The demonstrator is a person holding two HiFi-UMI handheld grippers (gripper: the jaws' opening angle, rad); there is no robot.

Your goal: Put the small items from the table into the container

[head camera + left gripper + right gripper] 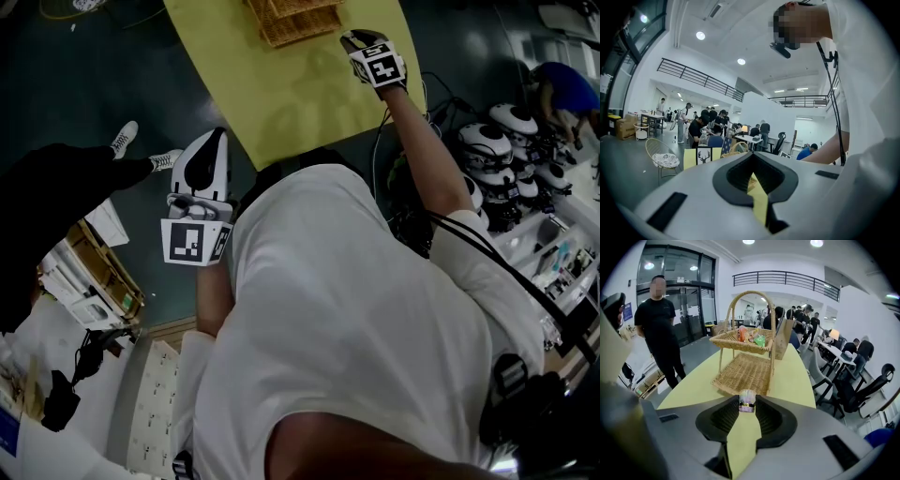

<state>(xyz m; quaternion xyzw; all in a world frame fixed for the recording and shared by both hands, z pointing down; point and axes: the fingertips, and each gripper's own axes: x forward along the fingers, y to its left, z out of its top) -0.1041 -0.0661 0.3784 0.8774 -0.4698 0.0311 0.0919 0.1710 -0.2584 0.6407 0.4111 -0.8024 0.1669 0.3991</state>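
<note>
The person wears a white short-sleeved T-shirt (356,309). A thin black cable (487,255) crosses its right shoulder and leads to black gear (514,380) at the side. The left gripper (217,137) and right gripper (352,37) have smooth white shells with dark grey, curved jaw linings. Each carries a cube, left (195,241) and right (380,67), printed with black-and-white square markers. 2 black rectangular slots (841,452) mark each shell's top face.
</note>
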